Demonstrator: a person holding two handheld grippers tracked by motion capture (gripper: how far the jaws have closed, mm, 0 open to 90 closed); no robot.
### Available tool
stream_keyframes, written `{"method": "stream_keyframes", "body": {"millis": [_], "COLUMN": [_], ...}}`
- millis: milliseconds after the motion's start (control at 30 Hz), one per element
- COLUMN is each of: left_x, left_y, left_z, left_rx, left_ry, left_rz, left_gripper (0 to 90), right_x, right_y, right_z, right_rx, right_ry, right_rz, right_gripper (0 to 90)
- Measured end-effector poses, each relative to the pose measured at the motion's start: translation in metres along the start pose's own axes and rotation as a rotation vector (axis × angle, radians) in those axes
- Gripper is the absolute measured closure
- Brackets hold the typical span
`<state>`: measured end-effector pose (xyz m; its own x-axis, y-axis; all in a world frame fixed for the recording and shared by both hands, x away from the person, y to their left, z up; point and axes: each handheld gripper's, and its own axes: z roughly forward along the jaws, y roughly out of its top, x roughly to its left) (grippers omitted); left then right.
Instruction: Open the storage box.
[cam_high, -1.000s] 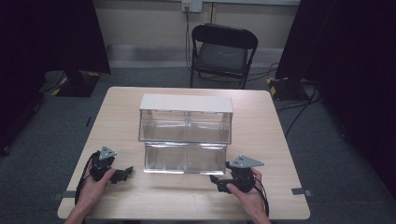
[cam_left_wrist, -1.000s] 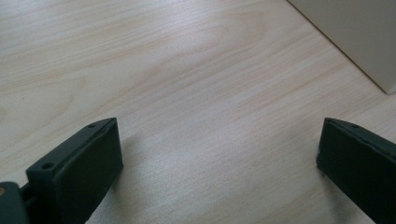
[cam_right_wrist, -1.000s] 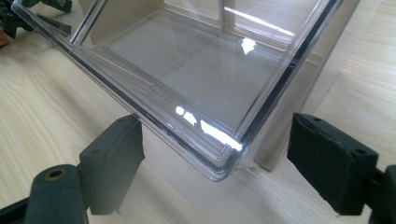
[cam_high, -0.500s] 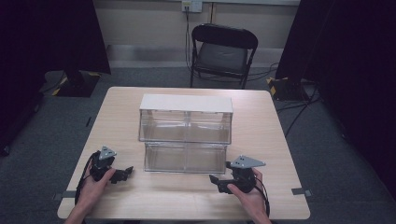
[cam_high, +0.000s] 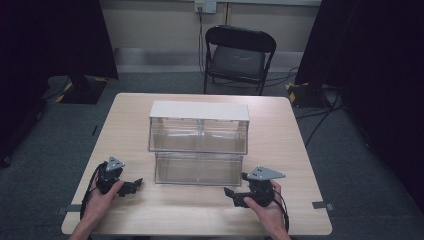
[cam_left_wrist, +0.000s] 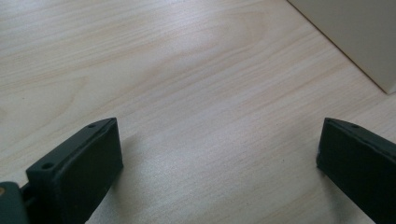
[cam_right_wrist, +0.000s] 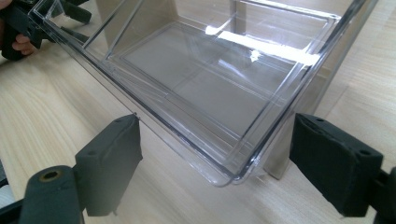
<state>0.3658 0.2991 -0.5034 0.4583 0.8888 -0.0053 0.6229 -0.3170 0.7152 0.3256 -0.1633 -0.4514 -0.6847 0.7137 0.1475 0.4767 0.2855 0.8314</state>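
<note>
High view shows us holding both grippers low over the pale wooden table (cam_high: 280, 150): our left gripper (cam_high: 134, 185) and right gripper (cam_high: 231, 195), jaws spread wide, point inward either side of the pulled-out clear plastic drawer (cam_high: 197, 169) under the white-topped cabinet (cam_high: 199, 111).

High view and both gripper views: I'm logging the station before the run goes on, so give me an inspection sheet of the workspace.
Surface: light wooden table, bare around the unit.
Job's things: clear drawer unit with a white top; lower drawer pulled out toward the person and looks empty.
Clutter: nothing seen.
Grippers: left tongs open, over bare wood left of the drawer; right tongs open, at the drawer's front right corner, not touching it.
Cables: one trails from each of the tongs along the hands; more run on the floor at right.
Surroundings: black folding chair behind the table, grey carpet, dark curtains at both sides.
</note>
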Motion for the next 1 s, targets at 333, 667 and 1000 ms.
{"method": "stream_keyframes", "body": {"millis": [333, 667, 1000], "left_x": [0.0000, 0.0000, 0.0000], "left_y": [0.0000, 0.0000, 0.0000], "left_z": [0.0000, 0.0000, 0.0000], "left_rx": [0.000, 0.000, 0.000], "left_ry": [0.000, 0.000, 0.000], "left_rz": [0.000, 0.000, 0.000], "left_gripper": [0.0, 0.0, 0.0], "right_x": [0.0004, 0.0016, 0.0022], "right_y": [0.0011, 0.0023, 0.0042], "right_z": [-0.0013, -0.0037, -0.0064], "right_rx": [-0.007, -0.018, -0.030], "right_ry": [0.003, 0.003, 0.007], "right_rz": [-0.006, -0.006, -0.007], "right_gripper": [15.8, 15.5, 15.3]}}
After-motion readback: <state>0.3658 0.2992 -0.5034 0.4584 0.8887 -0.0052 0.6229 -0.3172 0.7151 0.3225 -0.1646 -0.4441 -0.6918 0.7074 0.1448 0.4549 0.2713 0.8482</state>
